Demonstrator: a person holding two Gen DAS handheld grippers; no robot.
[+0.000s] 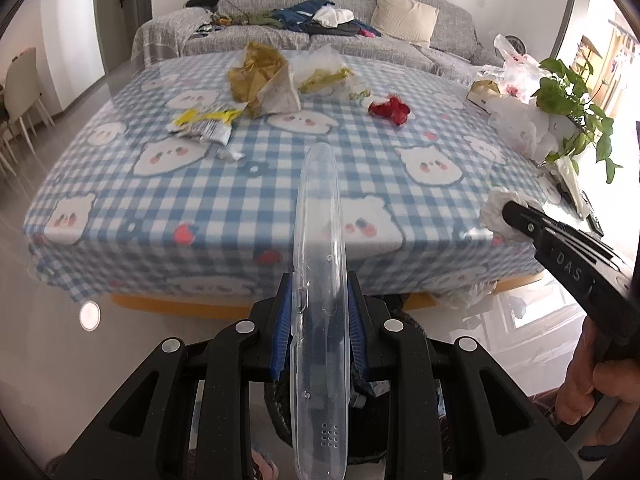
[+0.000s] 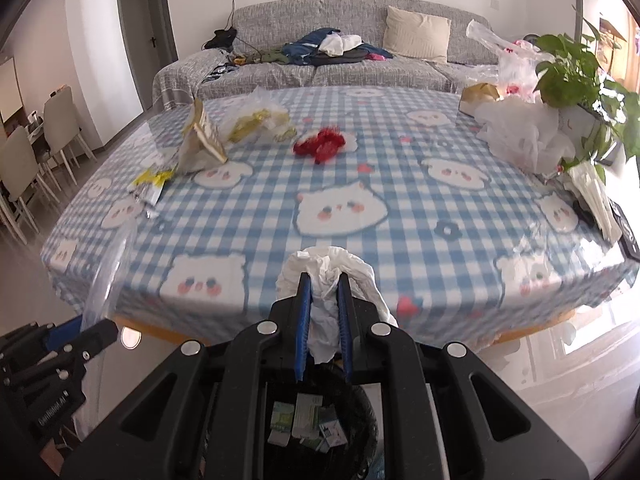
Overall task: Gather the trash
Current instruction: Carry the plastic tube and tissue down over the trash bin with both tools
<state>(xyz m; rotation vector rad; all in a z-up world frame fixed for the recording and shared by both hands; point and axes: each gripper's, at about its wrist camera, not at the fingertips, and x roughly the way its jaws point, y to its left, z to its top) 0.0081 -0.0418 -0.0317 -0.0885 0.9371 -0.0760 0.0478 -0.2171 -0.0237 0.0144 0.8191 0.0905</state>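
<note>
left gripper (image 1: 318, 320): clamps clear plastic lid (image 1: 318, 280) edge-on; may slip
right gripper (image 2: 324, 316): pinches tissue wad (image 2: 326, 280) over bin (image 2: 360, 432); loose tail may miss rim

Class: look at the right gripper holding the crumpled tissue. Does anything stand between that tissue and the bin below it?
Nothing visible does. The tissue hangs in the right gripper above the open bin, which holds only paper scraps.
</note>
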